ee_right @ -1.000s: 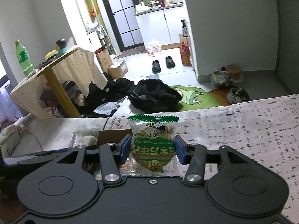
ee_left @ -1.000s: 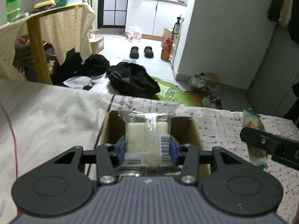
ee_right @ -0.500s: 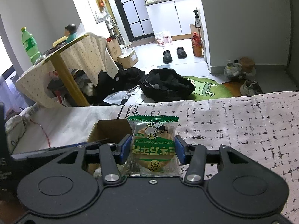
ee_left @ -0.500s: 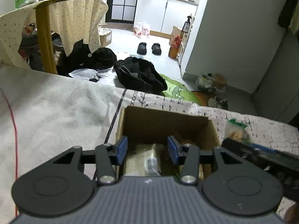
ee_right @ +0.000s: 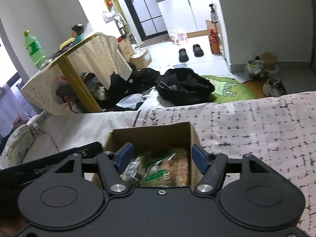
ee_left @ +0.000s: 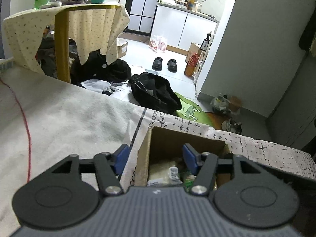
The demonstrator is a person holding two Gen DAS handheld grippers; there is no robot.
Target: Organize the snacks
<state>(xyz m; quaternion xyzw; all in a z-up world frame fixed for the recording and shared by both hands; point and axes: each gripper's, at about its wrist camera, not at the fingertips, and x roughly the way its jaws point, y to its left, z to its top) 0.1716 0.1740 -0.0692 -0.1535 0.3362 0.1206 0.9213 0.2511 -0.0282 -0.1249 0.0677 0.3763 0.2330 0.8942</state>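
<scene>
- Left gripper [ee_left: 156, 156]: jaws opening, blue pads spread apart with nothing pinched between them. It hangs over the left wall of the cardboard box [ee_left: 143, 158], low centre of its frame.
- Right gripper [ee_right: 162, 155]: jaws opening, pads parted and gripping nothing. It hangs over the same box, low centre of its frame.
- One open cardboard box, standing on a patterned cloth [ee_right: 256, 122].
- Snacks lie loose inside the box: one pale packet with a barcode [ee_left: 162, 172] and one green-printed packet [ee_right: 158, 174] can be told apart; the rest are too jumbled to count.
- Beyond, upper part of both frames: two black slippers [ee_right: 190, 52], one green bottle [ee_right: 34, 48], one black bag [ee_right: 183, 86].
</scene>
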